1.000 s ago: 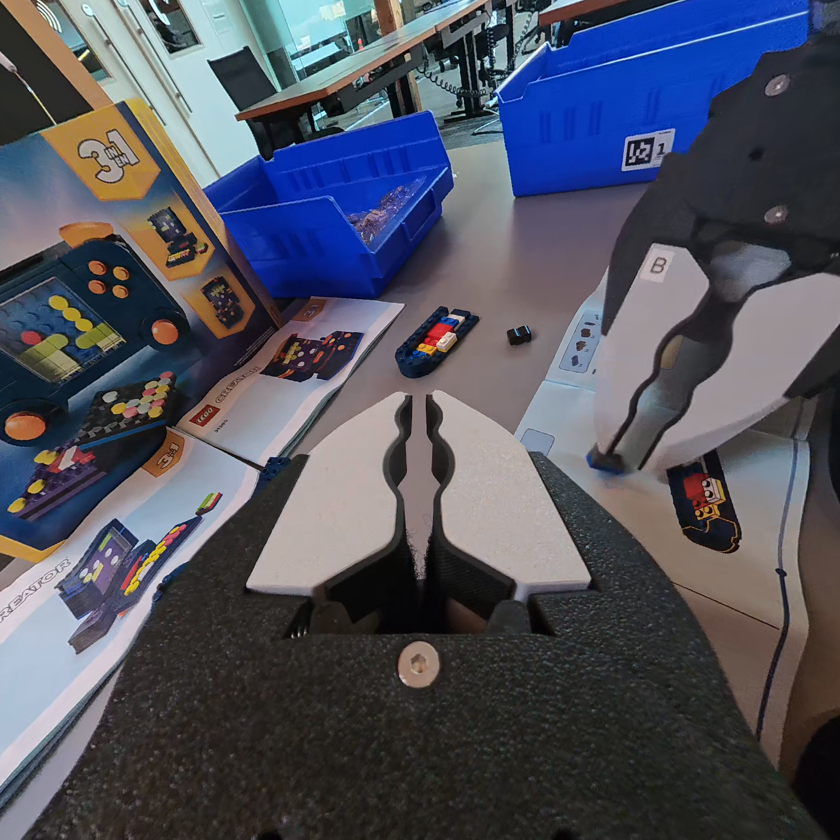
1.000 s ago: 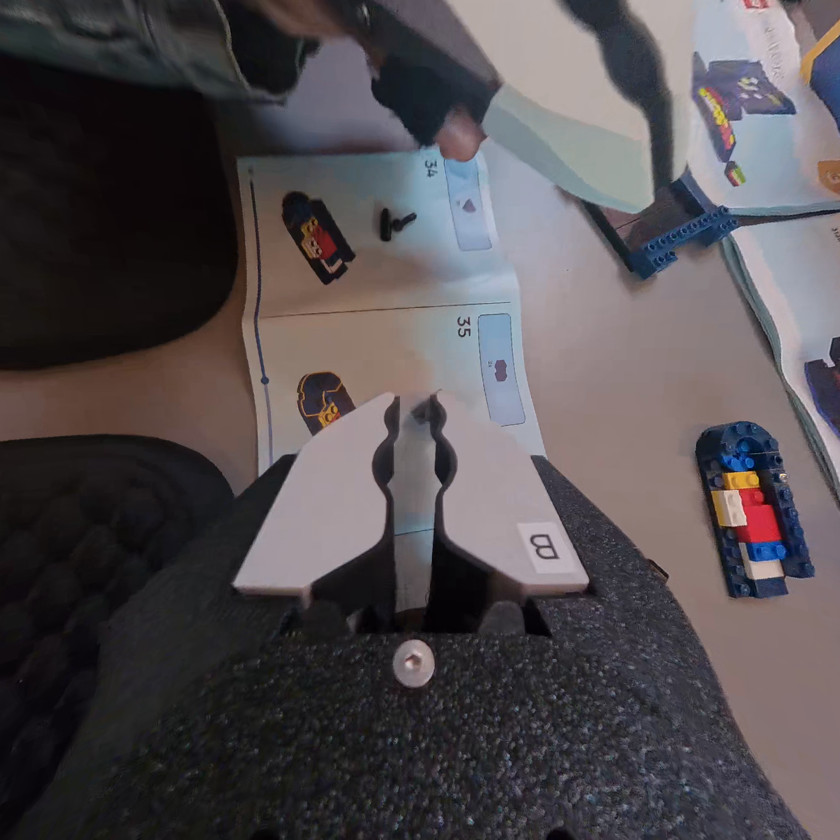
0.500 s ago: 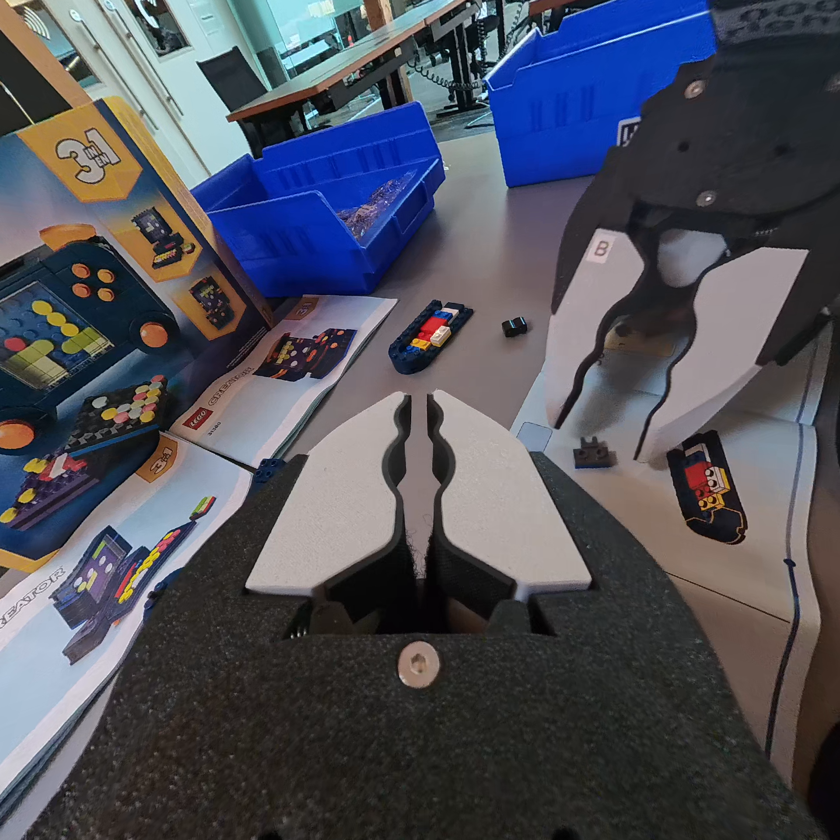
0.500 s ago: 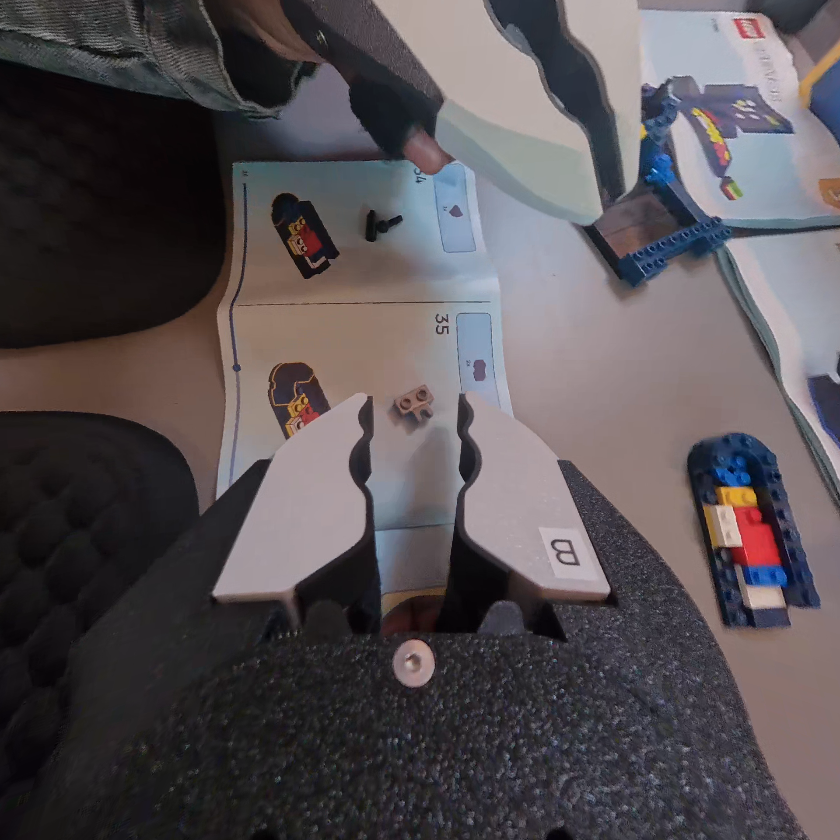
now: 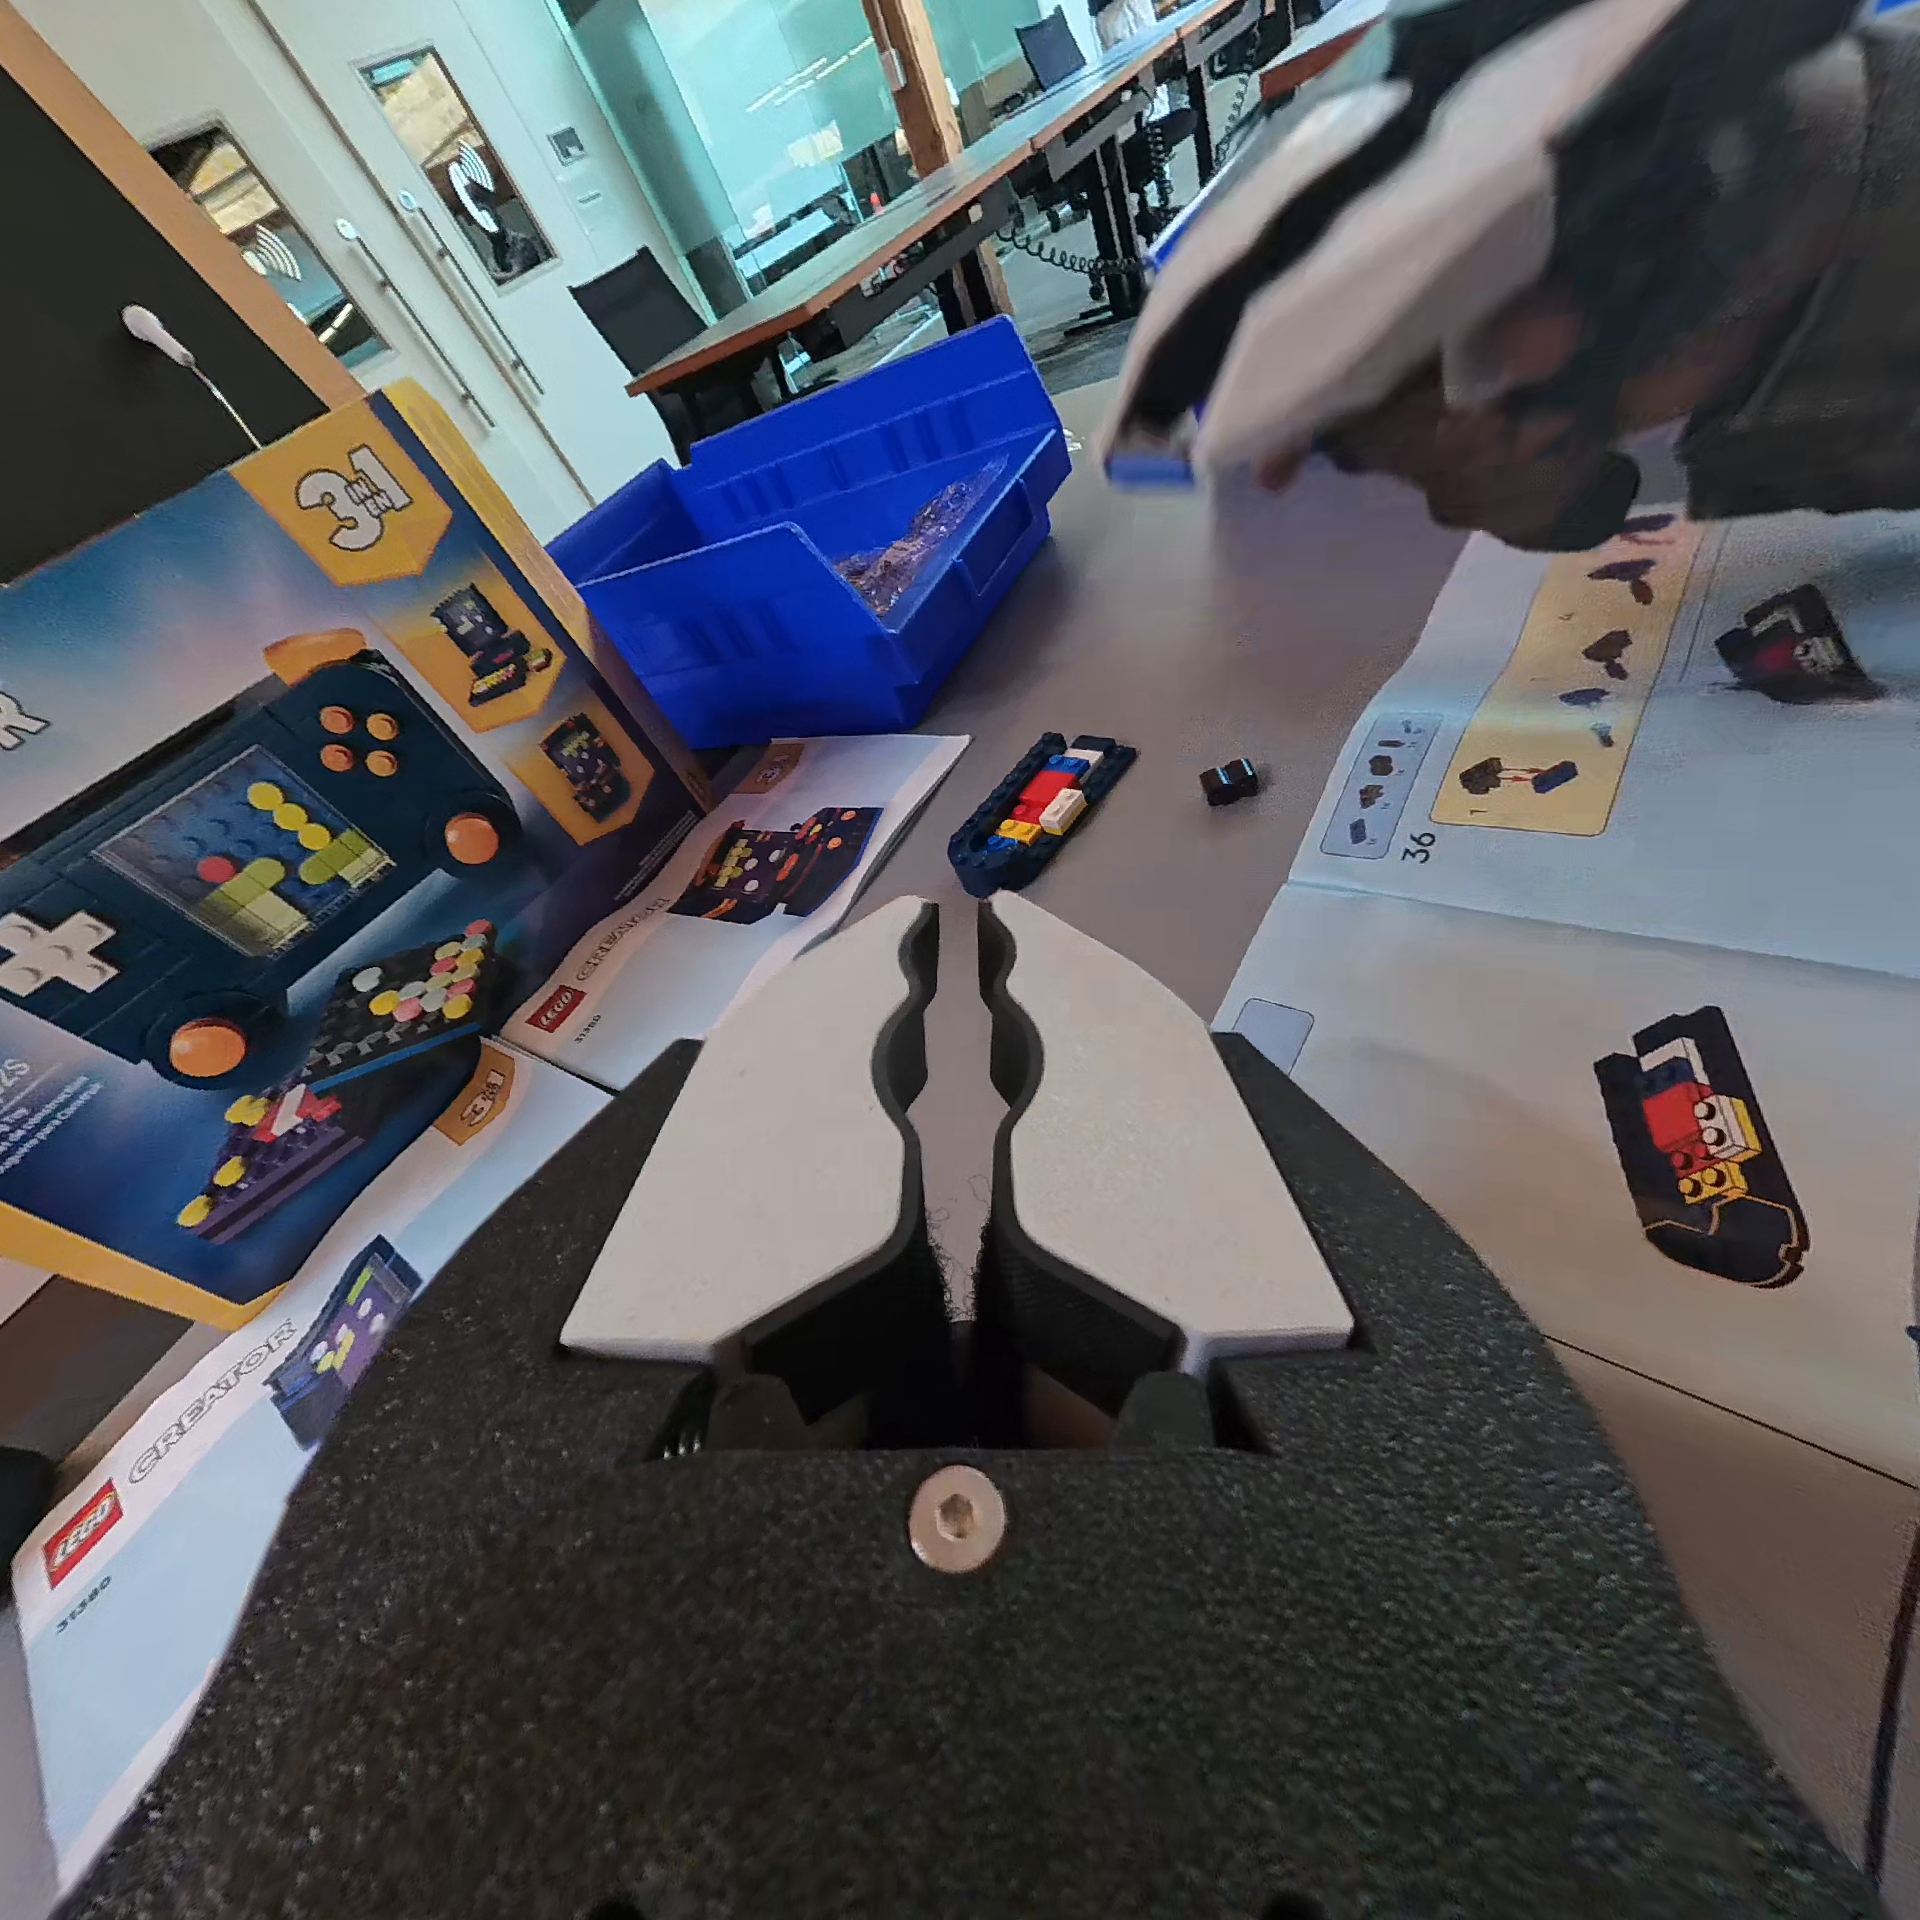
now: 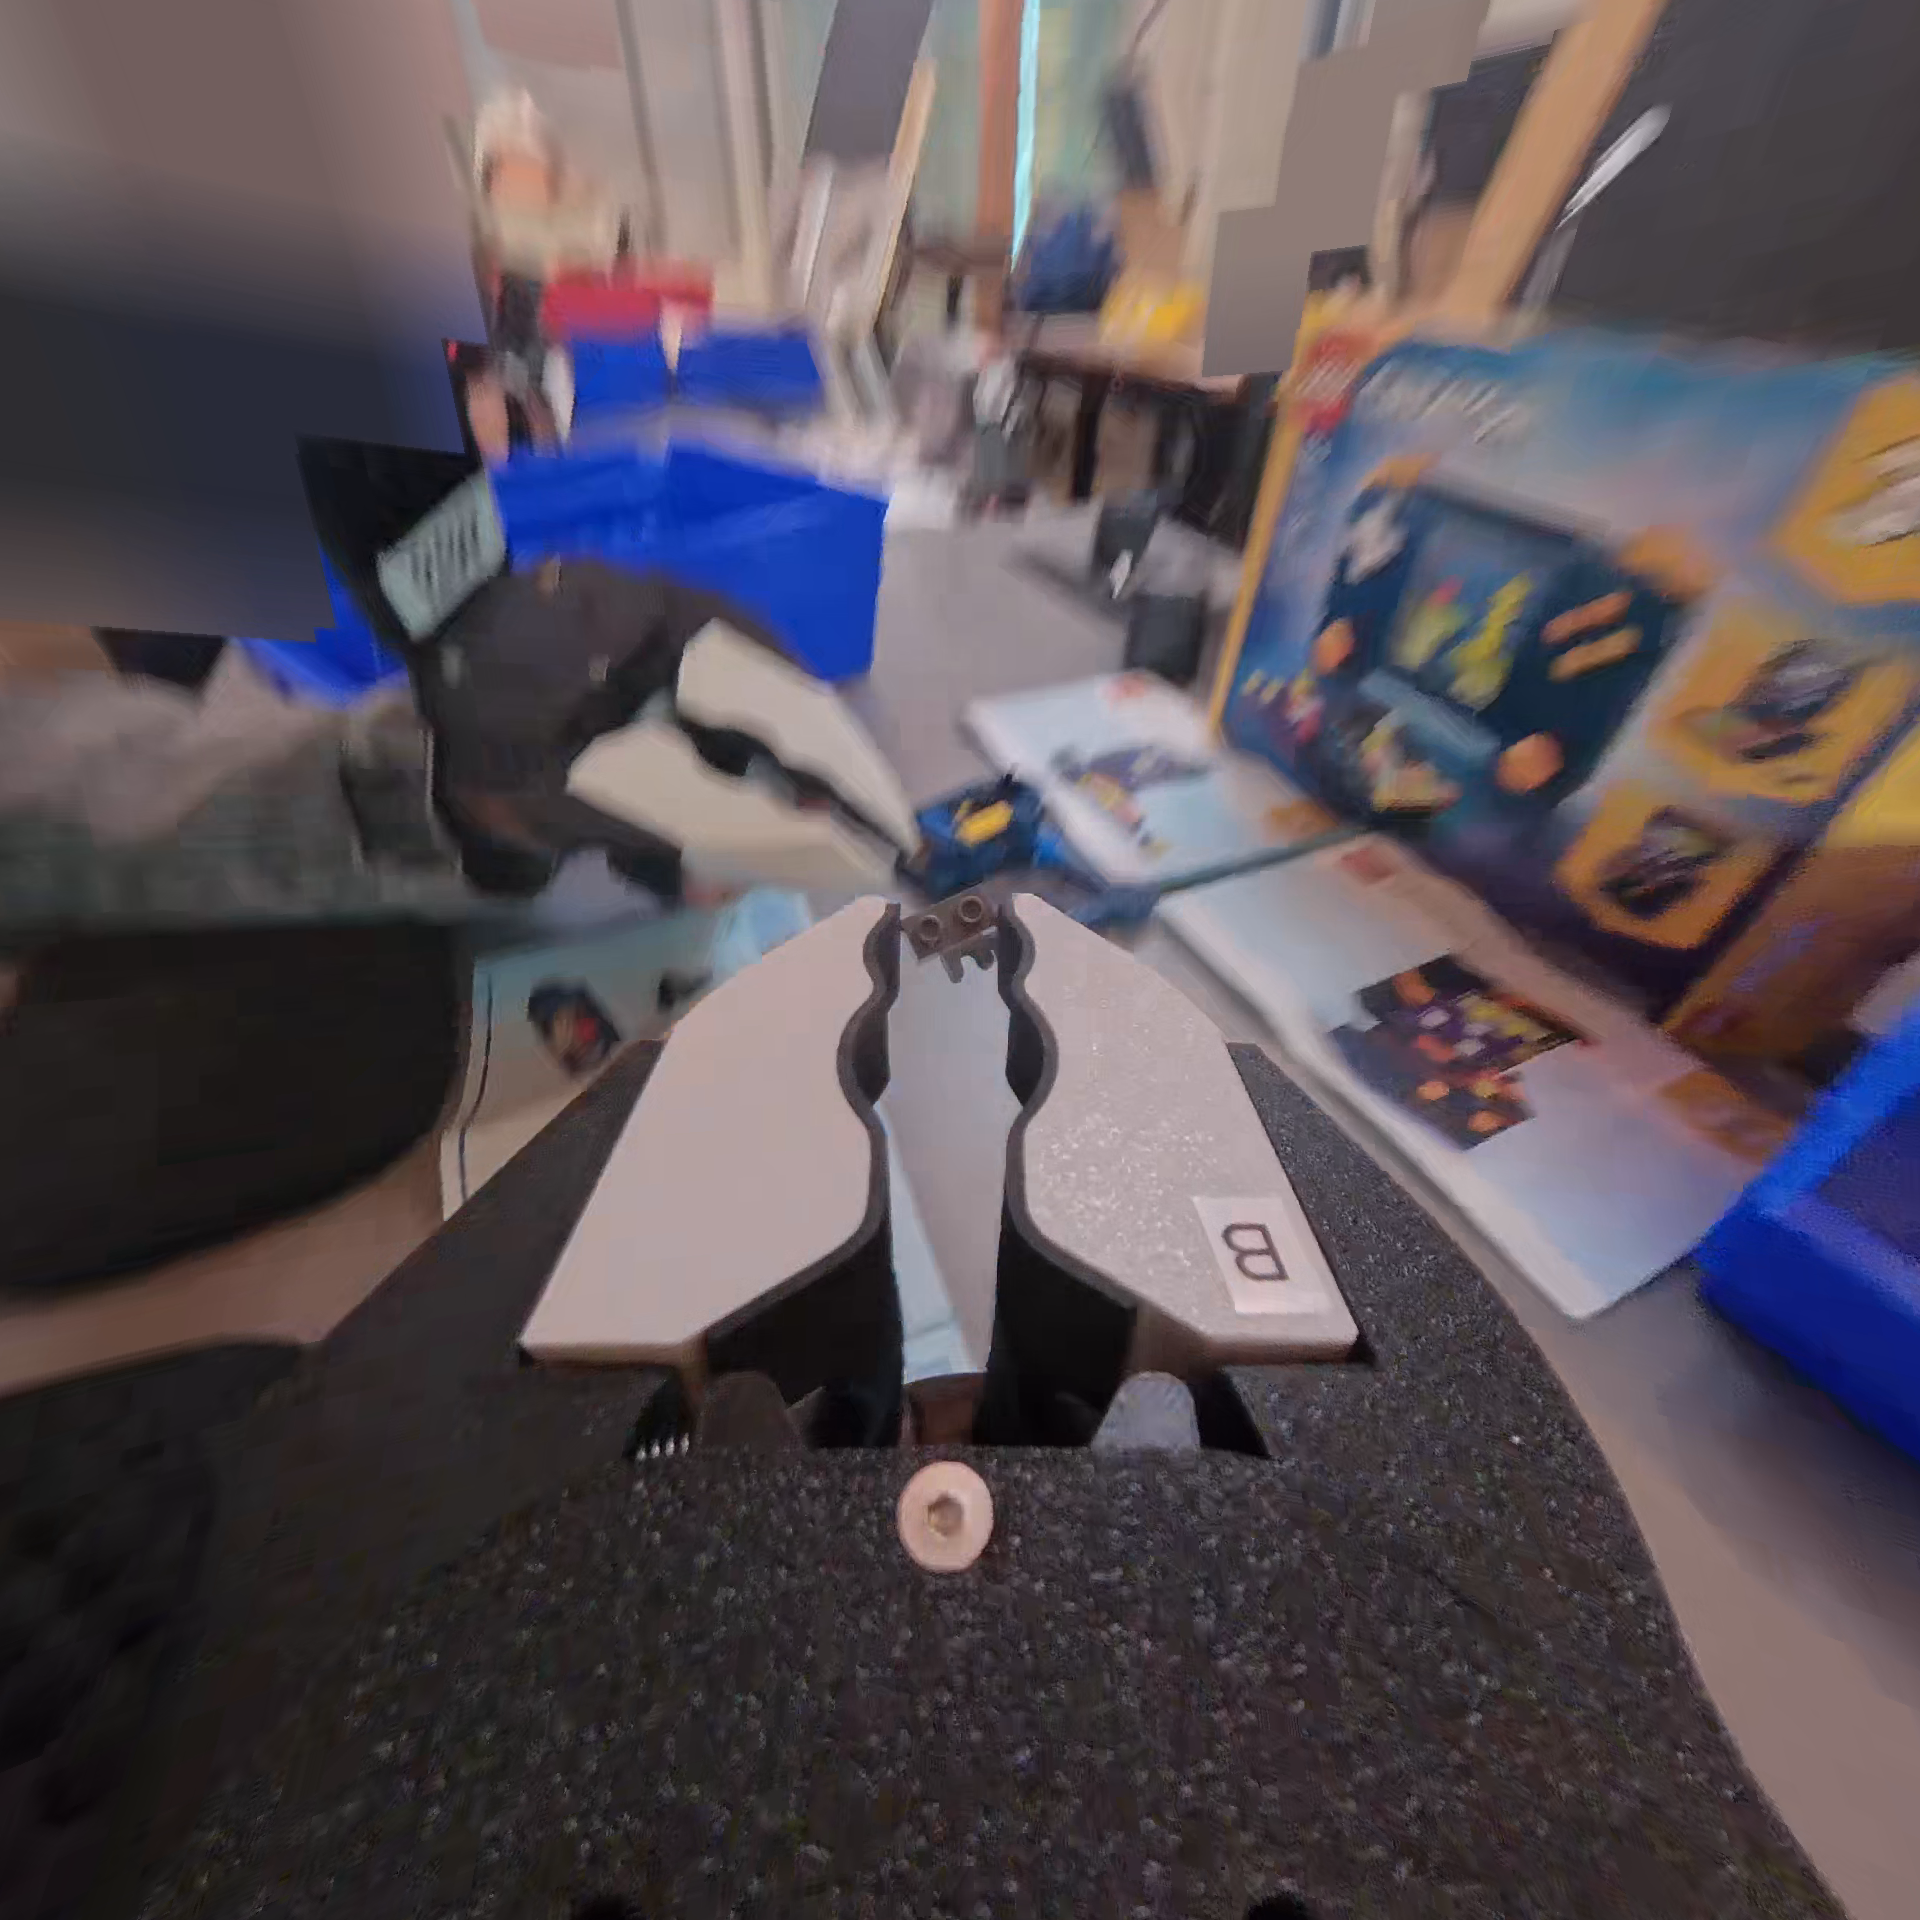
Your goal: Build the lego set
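My right gripper [image 6: 948,914] is shut on a small dark grey brick piece [image 6: 954,930] with two studs. The piece is pinched at the fingertips and held up off the table. In the left wrist view the right gripper [image 5: 1174,447] is blurred at the upper right, above the table. My left gripper [image 5: 958,909] is shut, with only a thin slit and nothing between its pads. It is low over the table, pointing at a dark blue oval plate [image 5: 1039,810] that carries red, yellow, white and blue bricks. In the right wrist view the left gripper's tips [image 6: 894,831] are beside a blue brick build [image 6: 971,826].
An open instruction booklet [image 5: 1558,935] lies at the right, with a small black piece [image 5: 1228,781] beside it. A set box [image 5: 260,831] stands at the left with booklets [image 5: 748,894] in front of it. A blue bin [image 5: 831,561] is behind. A person's sleeve is at the top right. Left tips to right tips: about 8 cm.
The right gripper let go of the small piece on the booklet page, then the pads came together on it once more and lifted it away. The left gripper stayed shut and hardly moved.
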The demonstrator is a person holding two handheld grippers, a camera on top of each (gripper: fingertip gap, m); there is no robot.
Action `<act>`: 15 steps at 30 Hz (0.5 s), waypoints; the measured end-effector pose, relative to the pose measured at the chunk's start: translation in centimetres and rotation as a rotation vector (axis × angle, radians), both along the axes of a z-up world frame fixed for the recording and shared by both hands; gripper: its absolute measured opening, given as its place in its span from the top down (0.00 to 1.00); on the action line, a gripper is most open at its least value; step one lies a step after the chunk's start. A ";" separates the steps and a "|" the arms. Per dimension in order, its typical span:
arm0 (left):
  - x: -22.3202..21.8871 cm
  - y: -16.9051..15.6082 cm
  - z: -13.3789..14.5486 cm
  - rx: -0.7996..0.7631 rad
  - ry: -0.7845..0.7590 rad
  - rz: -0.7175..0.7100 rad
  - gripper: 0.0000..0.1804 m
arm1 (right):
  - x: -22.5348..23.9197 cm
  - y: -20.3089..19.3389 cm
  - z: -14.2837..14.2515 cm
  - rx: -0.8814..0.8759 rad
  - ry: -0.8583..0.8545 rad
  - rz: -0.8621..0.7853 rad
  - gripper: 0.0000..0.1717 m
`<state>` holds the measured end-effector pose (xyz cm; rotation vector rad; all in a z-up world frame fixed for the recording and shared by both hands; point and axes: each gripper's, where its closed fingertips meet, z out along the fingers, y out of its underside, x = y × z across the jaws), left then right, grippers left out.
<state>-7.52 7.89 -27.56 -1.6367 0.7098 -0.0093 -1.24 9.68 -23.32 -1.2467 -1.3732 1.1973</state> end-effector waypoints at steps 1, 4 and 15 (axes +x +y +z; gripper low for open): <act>0.0 0.0 0.1 0.013 0.010 0.005 0.96 | 0.9 0.9 1.3 -0.030 0.090 -0.030 0.90; -0.1 0.1 0.4 0.072 0.062 0.022 0.96 | 3.7 3.5 3.1 -0.162 0.313 -0.116 0.90; 3.8 2.6 5.7 -0.002 -0.271 0.144 0.78 | 3.9 3.9 3.5 -0.406 0.397 -0.092 0.90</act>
